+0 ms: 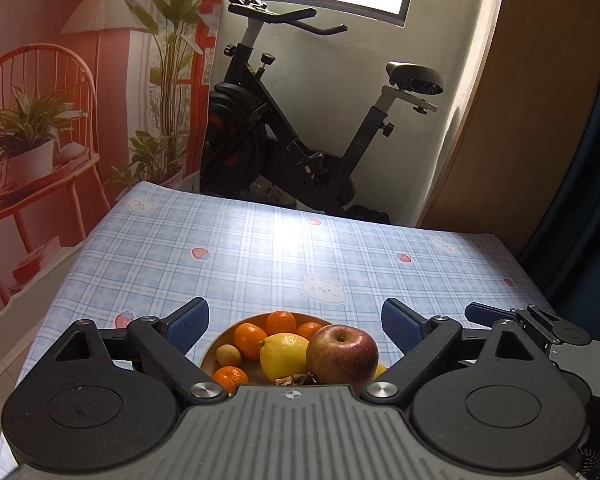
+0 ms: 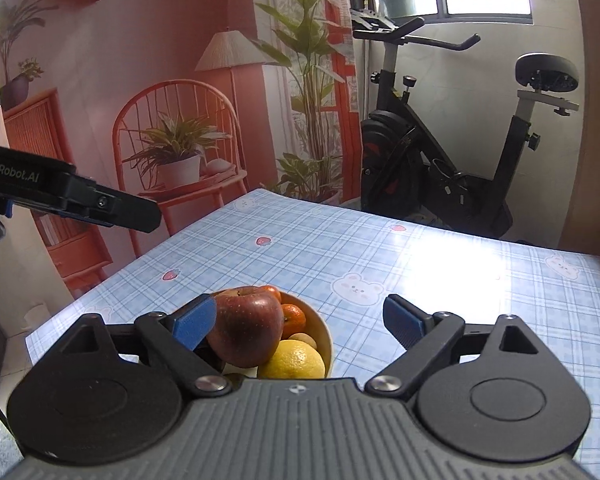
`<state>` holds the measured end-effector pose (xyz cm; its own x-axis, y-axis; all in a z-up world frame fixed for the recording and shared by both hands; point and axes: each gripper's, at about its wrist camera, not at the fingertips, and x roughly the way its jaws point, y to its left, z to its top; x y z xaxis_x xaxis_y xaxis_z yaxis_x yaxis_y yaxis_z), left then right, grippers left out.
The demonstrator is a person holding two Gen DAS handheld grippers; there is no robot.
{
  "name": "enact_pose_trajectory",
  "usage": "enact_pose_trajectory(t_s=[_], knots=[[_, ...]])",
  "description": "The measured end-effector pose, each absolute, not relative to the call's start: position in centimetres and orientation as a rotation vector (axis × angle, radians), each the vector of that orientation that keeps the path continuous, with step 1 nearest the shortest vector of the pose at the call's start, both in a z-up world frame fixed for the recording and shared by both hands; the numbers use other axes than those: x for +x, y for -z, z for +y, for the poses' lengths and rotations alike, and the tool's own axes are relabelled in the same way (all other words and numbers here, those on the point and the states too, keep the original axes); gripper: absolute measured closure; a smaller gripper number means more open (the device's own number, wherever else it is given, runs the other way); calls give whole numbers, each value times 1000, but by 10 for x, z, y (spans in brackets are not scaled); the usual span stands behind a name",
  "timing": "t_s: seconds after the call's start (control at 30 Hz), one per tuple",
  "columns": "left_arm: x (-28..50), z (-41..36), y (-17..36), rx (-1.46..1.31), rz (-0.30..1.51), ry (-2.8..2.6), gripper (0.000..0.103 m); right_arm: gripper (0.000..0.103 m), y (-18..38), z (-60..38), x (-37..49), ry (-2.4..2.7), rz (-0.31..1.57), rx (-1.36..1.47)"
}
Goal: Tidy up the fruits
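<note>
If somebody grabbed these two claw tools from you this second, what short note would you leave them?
Left gripper: open, empty, hovering over the bowl.
Right gripper: open, empty, just right of the bowl, its left finger near the apple.
In the bowl: apple, lemon, several mandarins, a small tan fruit.
Done: all visible fruit is in the bowl; none lies on the tablecloth.
Left: apparently nothing; check outside these views.

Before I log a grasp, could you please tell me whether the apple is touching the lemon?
Touching. In the left wrist view the apple presses against the lemon in the bowl, no gap between them; the right wrist view agrees.
</note>
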<state>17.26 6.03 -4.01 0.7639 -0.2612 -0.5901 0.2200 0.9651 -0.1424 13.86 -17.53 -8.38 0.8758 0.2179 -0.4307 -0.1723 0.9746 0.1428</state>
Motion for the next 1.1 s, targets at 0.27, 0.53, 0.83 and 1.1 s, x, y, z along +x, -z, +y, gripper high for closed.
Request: enact_pose_trajectory(t_s=[0.27, 0.53, 0.83, 1.1], knots=[[132, 53, 18, -61, 563, 268, 5, 0, 40, -199, 97, -13, 382, 210], [97, 45, -5, -3, 493, 205, 5, 0, 4, -205, 58, 71, 381, 196], [69, 45, -24, -5, 462, 203, 5, 0, -17, -196, 30, 96, 371, 155], [55, 40, -33, -3, 422, 184, 5, 0, -27, -190, 18, 103, 344, 136]])
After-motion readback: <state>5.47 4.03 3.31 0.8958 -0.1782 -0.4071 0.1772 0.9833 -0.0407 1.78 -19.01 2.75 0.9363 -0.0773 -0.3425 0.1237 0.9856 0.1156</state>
